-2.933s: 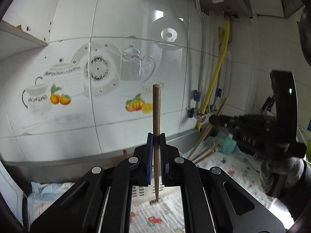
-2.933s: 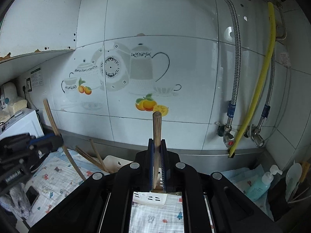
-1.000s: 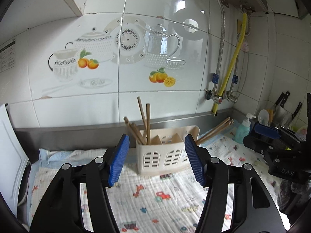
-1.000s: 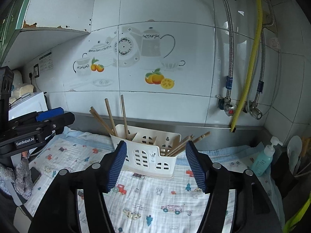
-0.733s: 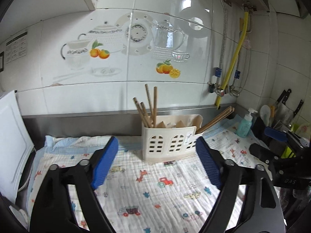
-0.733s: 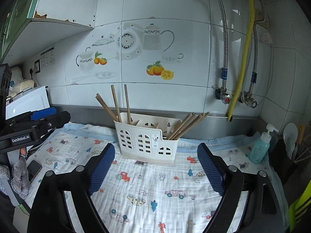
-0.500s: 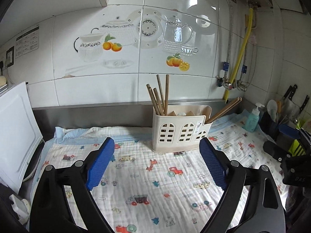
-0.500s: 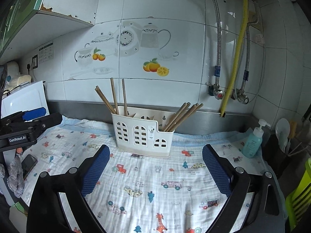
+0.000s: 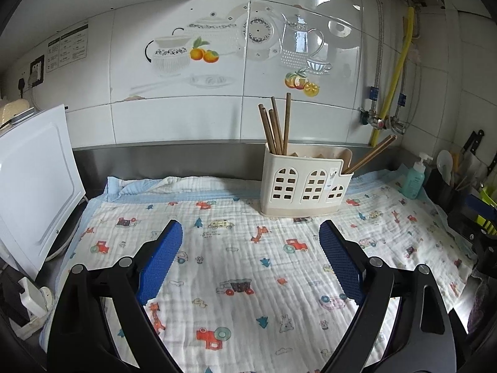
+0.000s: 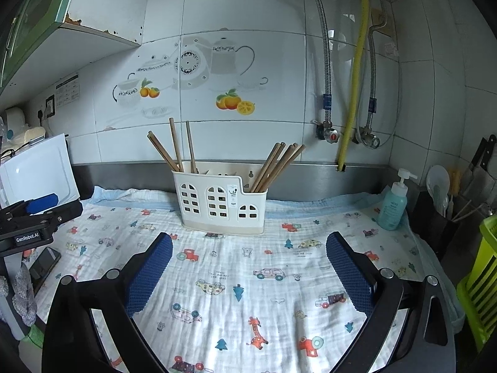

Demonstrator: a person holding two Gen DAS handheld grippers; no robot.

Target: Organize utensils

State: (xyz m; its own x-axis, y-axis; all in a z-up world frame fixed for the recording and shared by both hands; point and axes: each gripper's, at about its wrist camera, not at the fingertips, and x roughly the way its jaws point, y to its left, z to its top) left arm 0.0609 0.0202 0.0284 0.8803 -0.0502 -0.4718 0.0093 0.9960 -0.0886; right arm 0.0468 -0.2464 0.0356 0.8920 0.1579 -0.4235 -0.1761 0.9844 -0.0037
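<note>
A printed cloth (image 10: pixel 248 295) is covering the counter below a tiled wall (image 10: pixel 242 9). Chopsticks (image 10: pixel 275 168) are standing in a caddy (image 10: pixel 220 205). Left gripper (image 9: pixel 250 258) and right gripper (image 10: pixel 248 264) are hovering spread, empty.

The cream utensil holder (image 10: pixel 222 200) stands upright on the cloth, with brown chopsticks (image 10: pixel 174 146) leaning in both end compartments.

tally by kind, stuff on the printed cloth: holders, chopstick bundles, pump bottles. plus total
Utensil holder: 1
Chopstick bundles: 2, the tall-end bundle and the low-end bundle, both standing in the holder
Pump bottle: 1
Total: 4
</note>
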